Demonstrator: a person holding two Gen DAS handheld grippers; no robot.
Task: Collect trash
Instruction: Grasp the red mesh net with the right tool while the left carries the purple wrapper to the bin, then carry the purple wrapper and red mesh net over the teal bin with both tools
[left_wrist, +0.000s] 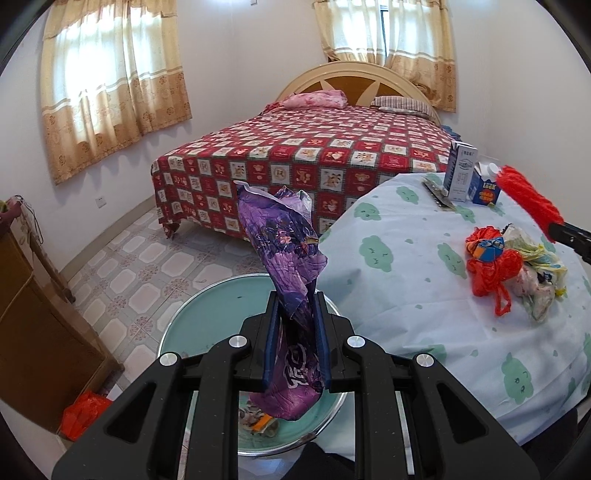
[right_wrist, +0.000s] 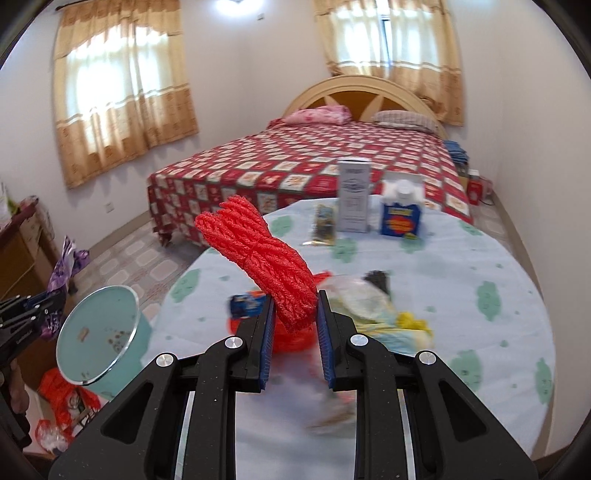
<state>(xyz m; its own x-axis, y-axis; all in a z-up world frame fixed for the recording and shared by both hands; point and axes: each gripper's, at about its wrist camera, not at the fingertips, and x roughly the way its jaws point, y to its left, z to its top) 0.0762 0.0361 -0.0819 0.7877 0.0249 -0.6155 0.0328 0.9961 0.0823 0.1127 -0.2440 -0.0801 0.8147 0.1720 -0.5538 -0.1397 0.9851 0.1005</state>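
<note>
- We find the left gripper (left_wrist: 295, 325) with jaws pinching the purple wrapper (left_wrist: 284, 251); its long axis runs up and forward out of the jaws, its tail hanging below them.
- Directly beneath those jaws we see the teal bin (left_wrist: 207, 314), mouth open; we judge release the next step.
- The right gripper (right_wrist: 295, 321) clamps the red foam net (right_wrist: 258, 254), held above the table (right_wrist: 461, 295), the bin well to its left.
- Remaining trash pile (left_wrist: 517, 266) lies right of the left jaws.
</note>
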